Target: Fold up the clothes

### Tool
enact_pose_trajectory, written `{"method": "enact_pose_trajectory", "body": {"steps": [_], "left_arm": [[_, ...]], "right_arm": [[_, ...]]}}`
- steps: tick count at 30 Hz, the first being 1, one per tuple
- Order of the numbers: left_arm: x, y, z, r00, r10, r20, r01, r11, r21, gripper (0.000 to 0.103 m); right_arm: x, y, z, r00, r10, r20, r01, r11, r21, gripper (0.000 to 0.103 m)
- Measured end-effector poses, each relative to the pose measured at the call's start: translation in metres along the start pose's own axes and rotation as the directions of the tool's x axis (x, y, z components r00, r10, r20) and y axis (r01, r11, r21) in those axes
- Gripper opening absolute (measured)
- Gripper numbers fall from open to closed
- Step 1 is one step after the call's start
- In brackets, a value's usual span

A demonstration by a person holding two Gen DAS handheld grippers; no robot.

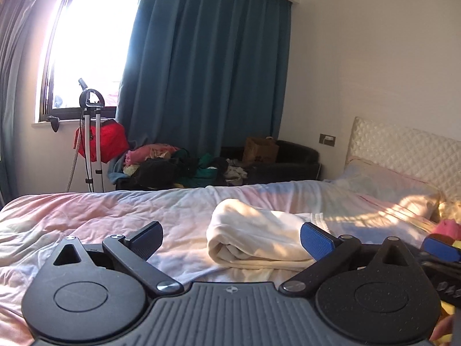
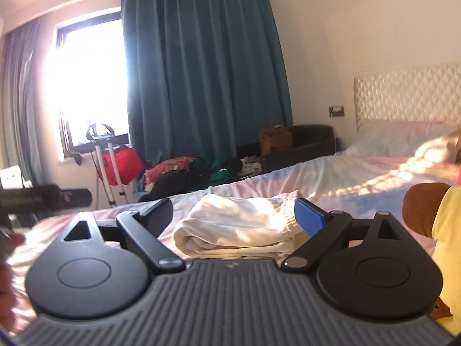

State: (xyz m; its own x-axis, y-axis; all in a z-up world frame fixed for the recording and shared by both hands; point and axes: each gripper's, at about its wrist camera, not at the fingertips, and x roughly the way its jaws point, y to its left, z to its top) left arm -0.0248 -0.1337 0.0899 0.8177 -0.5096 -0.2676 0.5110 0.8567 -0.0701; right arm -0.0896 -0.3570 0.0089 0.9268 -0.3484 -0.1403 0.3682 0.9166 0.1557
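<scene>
A cream garment [image 1: 259, 239], folded into a thick bundle, lies on the bed's pale pink and blue sheet [image 1: 86, 216]. My left gripper [image 1: 233, 238] hovers just short of it, jaws wide open and nothing between the blue pads [image 1: 315, 239]. In the right wrist view the same cream garment [image 2: 230, 227] lies straight ahead. My right gripper [image 2: 234, 214] is also open and empty, and neither pad touches the cloth. The right gripper's blue pad [image 1: 442, 249] shows at the left view's right edge. The left gripper's black body [image 2: 43, 199] shows at the right view's left edge.
A pillow [image 1: 383, 184] and a quilted headboard [image 1: 403, 150] are at the right. A yellow cloth [image 2: 449, 230] and a brown thing [image 2: 417, 210] lie near the right gripper. Beyond the bed are a clothes pile [image 1: 173, 164], a steamer stand [image 1: 92, 144], a blue curtain [image 1: 216, 72] and a window.
</scene>
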Motion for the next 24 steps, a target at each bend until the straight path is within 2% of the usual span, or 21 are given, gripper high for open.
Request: {"method": "enact_pose_trajectory", "body": {"steps": [4,7,19,24], "left_arm": [[-0.005,0.004,-0.013,1.0,0.007,0.014,-0.007,1.0,0.003,0.101],[0.002,0.009,-0.02,1.0,0.002,-0.019,-0.002,1.0,-0.008,0.099],[0.0,0.008,-0.032,1.0,0.027,-0.014,-0.027,1.0,0.014,0.099],[-0.003,0.004,-0.032,0.999,0.037,-0.012,-0.037,0.999,0.026,0.099]], "right_arm": [[0.01,0.011,-0.011,0.999,-0.011,-0.035,0.009,0.999,-0.044,0.093],[0.013,0.019,-0.016,0.999,-0.025,-0.038,0.022,0.997,-0.076,0.093],[0.015,0.036,-0.025,0.996,-0.063,-0.066,0.054,0.99,-0.127,0.093],[0.015,0.031,-0.023,0.995,-0.065,-0.078,0.057,0.993,-0.104,0.093]]}}
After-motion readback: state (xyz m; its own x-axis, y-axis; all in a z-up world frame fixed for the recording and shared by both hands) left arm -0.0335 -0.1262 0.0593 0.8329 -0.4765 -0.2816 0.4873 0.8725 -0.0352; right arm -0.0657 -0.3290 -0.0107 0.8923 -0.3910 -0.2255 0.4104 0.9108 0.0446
